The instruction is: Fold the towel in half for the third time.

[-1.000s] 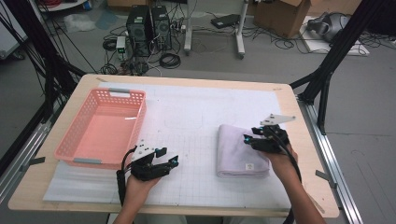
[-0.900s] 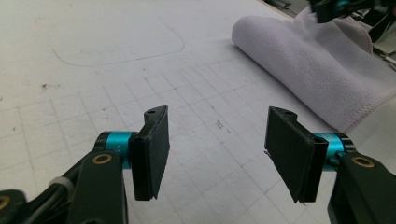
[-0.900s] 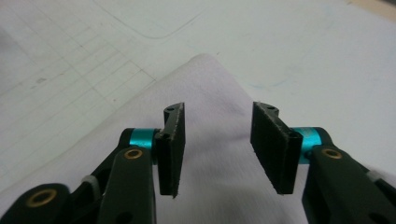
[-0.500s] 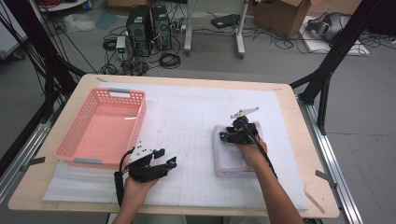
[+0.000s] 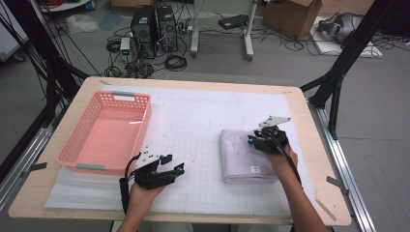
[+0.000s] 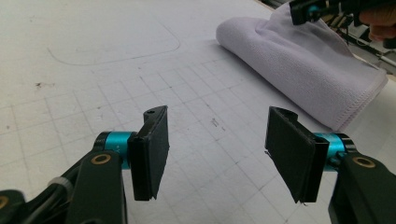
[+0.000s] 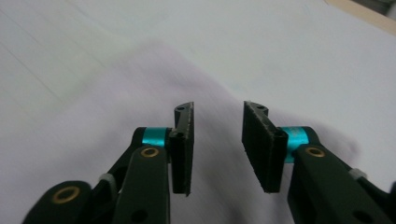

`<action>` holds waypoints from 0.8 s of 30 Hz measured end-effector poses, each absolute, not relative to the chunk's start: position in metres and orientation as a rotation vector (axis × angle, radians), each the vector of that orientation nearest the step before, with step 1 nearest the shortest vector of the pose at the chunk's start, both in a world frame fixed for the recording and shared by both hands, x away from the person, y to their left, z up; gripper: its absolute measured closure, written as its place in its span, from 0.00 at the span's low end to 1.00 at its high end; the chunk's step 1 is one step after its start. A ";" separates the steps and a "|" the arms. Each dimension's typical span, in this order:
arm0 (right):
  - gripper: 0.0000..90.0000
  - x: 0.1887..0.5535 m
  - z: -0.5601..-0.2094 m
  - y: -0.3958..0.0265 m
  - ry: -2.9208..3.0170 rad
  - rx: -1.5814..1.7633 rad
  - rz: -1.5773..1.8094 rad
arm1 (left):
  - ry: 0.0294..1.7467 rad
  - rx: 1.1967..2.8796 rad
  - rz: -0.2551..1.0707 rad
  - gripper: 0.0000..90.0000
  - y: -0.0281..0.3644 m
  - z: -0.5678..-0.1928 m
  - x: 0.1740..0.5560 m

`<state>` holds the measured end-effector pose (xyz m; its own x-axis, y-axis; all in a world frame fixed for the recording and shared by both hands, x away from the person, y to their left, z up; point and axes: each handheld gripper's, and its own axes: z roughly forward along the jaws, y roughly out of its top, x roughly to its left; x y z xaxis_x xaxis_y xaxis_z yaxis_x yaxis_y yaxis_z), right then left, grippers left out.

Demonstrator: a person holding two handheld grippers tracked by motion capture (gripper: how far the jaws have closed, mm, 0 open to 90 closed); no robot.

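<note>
One folded lilac towel (image 5: 244, 157) and one pink basket (image 5: 104, 133) lie on the desk (image 5: 193, 108). The right claw (image 5: 255, 140), just narrowing yet still spread, hangs over the towel; the left claw (image 5: 174, 164) is spread, pinching nothing.

A basket (image 5: 104, 133) lies at the table's (image 5: 193, 212) left, a folded towel (image 5: 241, 157) at its right.

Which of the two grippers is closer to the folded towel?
The right. The right gripper is over the folded towel at its far end, its jaws just closing with nothing between them. The left gripper rests apart on the white mat, near the pink basket.
</note>
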<state>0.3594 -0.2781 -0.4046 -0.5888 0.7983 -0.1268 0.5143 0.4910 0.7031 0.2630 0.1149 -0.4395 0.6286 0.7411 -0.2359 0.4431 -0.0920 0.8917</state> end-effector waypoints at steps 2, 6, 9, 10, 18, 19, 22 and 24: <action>0.74 0.359 -0.415 -0.289 2.320 1.123 0.830 | 0.963 1.733 0.330 0.44 0.114 -0.439 0.263; 0.72 0.355 -0.423 -0.308 2.280 1.211 0.853 | 0.961 1.728 0.331 0.44 0.113 -0.439 0.262; 0.69 0.346 -0.418 -0.321 2.252 1.228 0.899 | 0.963 1.728 0.333 0.44 0.113 -0.439 0.262; 0.69 0.346 -0.418 -0.321 2.252 1.228 0.899 | 0.967 1.727 0.333 0.44 0.114 -0.439 0.262; 0.58 0.307 -0.413 -0.326 2.311 1.125 1.067 | 0.960 1.729 0.335 0.43 0.113 -0.438 0.261; 0.56 0.303 -0.414 -0.325 2.324 1.114 1.084 | 0.957 1.731 0.335 0.43 0.113 -0.438 0.262; 0.57 0.293 -0.421 -0.324 2.359 1.083 1.077 | 0.954 1.733 0.336 0.43 0.112 -0.438 0.262; 0.57 0.289 -0.427 -0.326 2.363 1.081 1.039 | 0.955 1.732 0.334 0.43 0.111 -0.438 0.261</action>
<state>0.2891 -0.3259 -0.4274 -0.6518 0.7584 -0.0055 0.5086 0.4425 0.7386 0.2610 0.1113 -0.4376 0.6383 0.7354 -0.2273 0.4334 -0.0993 0.8957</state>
